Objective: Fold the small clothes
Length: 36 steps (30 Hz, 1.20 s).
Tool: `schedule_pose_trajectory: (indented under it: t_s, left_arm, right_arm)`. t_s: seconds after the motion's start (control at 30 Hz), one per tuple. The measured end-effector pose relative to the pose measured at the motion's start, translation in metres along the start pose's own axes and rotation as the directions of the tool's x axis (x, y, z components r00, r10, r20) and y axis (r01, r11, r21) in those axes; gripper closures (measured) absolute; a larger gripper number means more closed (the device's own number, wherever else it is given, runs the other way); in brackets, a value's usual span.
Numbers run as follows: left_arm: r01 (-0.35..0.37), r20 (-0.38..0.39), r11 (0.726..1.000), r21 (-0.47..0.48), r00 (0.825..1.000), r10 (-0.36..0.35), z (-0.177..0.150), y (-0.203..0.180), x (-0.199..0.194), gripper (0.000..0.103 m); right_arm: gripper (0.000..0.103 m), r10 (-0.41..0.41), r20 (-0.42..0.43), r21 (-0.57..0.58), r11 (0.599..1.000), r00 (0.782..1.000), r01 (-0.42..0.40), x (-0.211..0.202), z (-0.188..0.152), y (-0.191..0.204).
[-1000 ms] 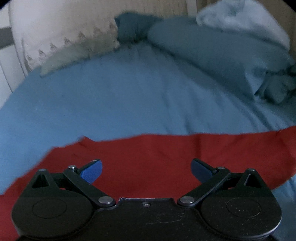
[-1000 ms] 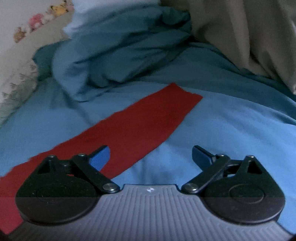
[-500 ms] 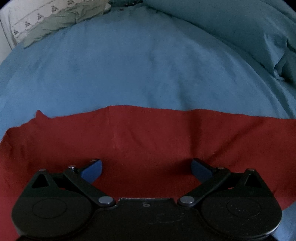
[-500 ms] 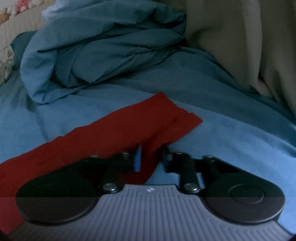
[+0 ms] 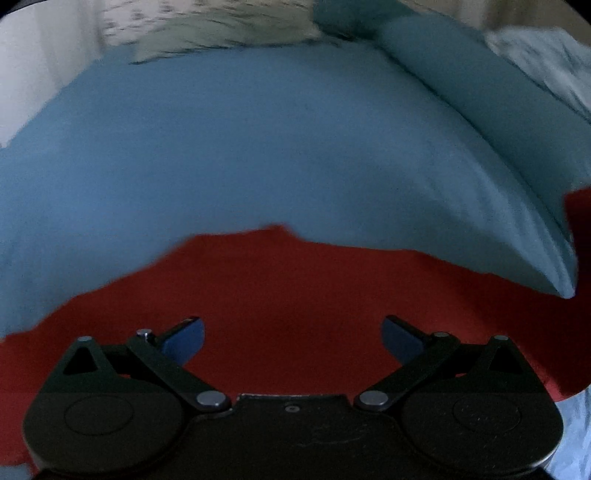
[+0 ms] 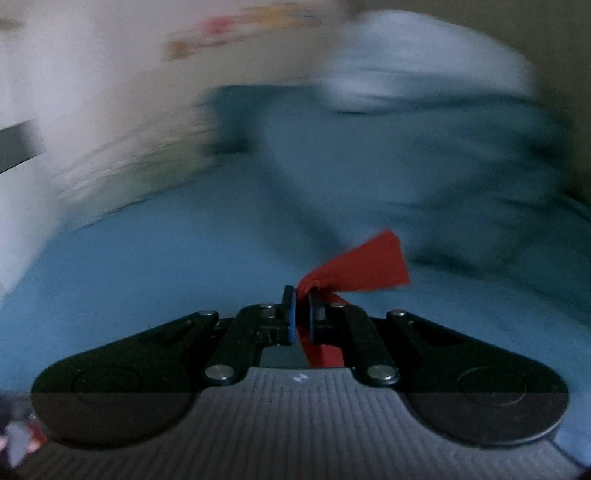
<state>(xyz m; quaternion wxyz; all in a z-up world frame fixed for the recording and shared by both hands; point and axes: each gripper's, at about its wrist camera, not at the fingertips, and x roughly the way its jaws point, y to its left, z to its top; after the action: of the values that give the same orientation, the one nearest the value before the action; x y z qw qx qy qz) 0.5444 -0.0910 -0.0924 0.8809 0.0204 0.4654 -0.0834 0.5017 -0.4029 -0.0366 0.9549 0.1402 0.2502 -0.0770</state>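
A red garment (image 5: pixel 288 295) lies on the blue bed sheet (image 5: pixel 240 147). My left gripper (image 5: pixel 293 338) is open and hovers just above the red cloth, with nothing between its blue pads. My right gripper (image 6: pixel 302 310) is shut on an end of the red garment (image 6: pixel 364 266). A flap of the cloth sticks up and forward past the fingertips, lifted off the sheet. In the left wrist view, a raised part of the garment (image 5: pixel 578 210) shows at the far right edge. The right wrist view is blurred by motion.
A rumpled dark blue duvet (image 5: pixel 480 96) lies at the back right of the bed, with a pale blue cloth (image 5: pixel 546 59) behind it. A patterned pillow (image 5: pixel 221 29) is at the head. A white wall (image 6: pixel 55 110) stands to the left.
My right gripper closed on the end of the red garment and lifted it, swinging left. My left gripper stayed open and pulled back a little; the cloth's right side has risen.
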Motion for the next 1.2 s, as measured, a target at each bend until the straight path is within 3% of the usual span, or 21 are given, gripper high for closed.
schedule_pose_trajectory:
  t_s: [0.03, 0.1, 0.2, 0.23, 0.3, 0.43, 0.47, 0.53, 0.57, 0.6, 0.7, 0.8, 0.87, 1.0, 1.07, 1.2]
  left_arm:
    - [-0.024, 0.005, 1.000, -0.019, 1.000, 0.024, -0.003, 0.013, -0.005, 0.000]
    - [-0.082, 0.006, 0.995, -0.061, 0.997, 0.083, -0.015, 0.044, -0.013, 0.000]
    - [-0.126, -0.017, 0.985, -0.118, 0.992, 0.125, -0.039, 0.077, -0.014, 0.000]
    - [-0.120, -0.030, 0.983, -0.138, 0.993, 0.117, -0.043, 0.084, -0.011, 0.000]
    - [-0.092, -0.051, 0.980, -0.177, 0.995, 0.085, -0.053, 0.099, -0.008, 0.000]
    - [-0.052, -0.064, 0.977, -0.207, 0.997, 0.039, -0.059, 0.106, -0.001, 0.000]
    - [-0.034, -0.065, 0.976, -0.215, 0.998, 0.020, -0.059, 0.104, -0.001, 0.000]
    - [0.019, -0.063, 0.974, -0.225, 0.997, -0.034, -0.058, 0.098, 0.000, 0.000]
    - [0.038, -0.062, 0.974, -0.225, 0.997, -0.053, -0.056, 0.092, 0.000, 0.000]
    - [0.065, -0.060, 0.972, -0.225, 0.995, -0.080, -0.053, 0.084, -0.001, 0.000]
    - [0.163, -0.045, 0.963, -0.215, 0.983, -0.176, -0.047, 0.059, -0.002, 0.000]
    - [0.218, -0.037, 0.959, -0.183, 0.973, -0.228, -0.038, 0.025, 0.010, 0.003]
    - [0.235, -0.036, 0.957, -0.172, 0.969, -0.245, -0.034, 0.004, 0.027, 0.012]
    - [0.171, -0.027, 0.976, -0.133, 0.984, -0.176, -0.034, -0.019, 0.053, 0.031]
    - [0.133, -0.003, 0.983, -0.128, 0.991, -0.134, -0.038, -0.018, 0.054, 0.047]
    - [0.115, 0.027, 0.979, -0.168, 0.993, -0.112, -0.054, -0.006, 0.042, 0.048]
  right_arm:
    - [0.081, 0.086, -0.036, -0.038, 0.995, 0.996, -0.087, 0.010, -0.008, 0.032]
    - [0.081, 0.178, -0.118, -0.111, 0.975, 0.977, -0.192, 0.030, -0.034, 0.081]
    - [0.082, 0.235, -0.285, -0.208, 0.931, 0.929, -0.299, 0.066, -0.095, 0.138]
    - [0.082, 0.230, -0.336, -0.236, 0.918, 0.913, -0.318, 0.078, -0.119, 0.151]
    - [0.081, 0.192, -0.381, -0.284, 0.907, 0.905, -0.312, 0.089, -0.146, 0.161]
    - [0.078, 0.186, -0.358, -0.319, 0.897, 0.915, -0.307, 0.086, -0.158, 0.160]
    - [0.073, 0.189, -0.358, -0.322, 0.894, 0.914, -0.311, 0.085, -0.158, 0.160]
    - [0.052, 0.210, -0.379, -0.328, 0.880, 0.901, -0.343, 0.076, -0.156, 0.149]
    - [0.033, 0.211, -0.375, -0.342, 0.874, 0.903, -0.346, 0.072, -0.154, 0.148]
    - [0.025, 0.207, -0.363, -0.363, 0.867, 0.909, -0.342, 0.067, -0.153, 0.148]
    - [0.024, 0.183, -0.346, -0.405, 0.855, 0.920, -0.323, 0.041, -0.145, 0.137]
    - [0.020, 0.130, -0.329, -0.395, 0.880, 0.935, -0.262, 0.022, -0.137, 0.117]
    - [0.017, 0.090, -0.311, -0.381, 0.900, 0.946, -0.211, 0.011, -0.135, 0.101]
    - [0.015, -0.014, -0.284, -0.329, 0.941, 0.959, -0.084, 0.001, -0.138, 0.067]
    - [0.015, -0.050, -0.285, -0.289, 0.957, 0.957, -0.036, 0.000, -0.138, 0.051]
    - [0.015, -0.096, -0.283, -0.230, 0.973, 0.954, 0.029, -0.009, -0.144, 0.028]
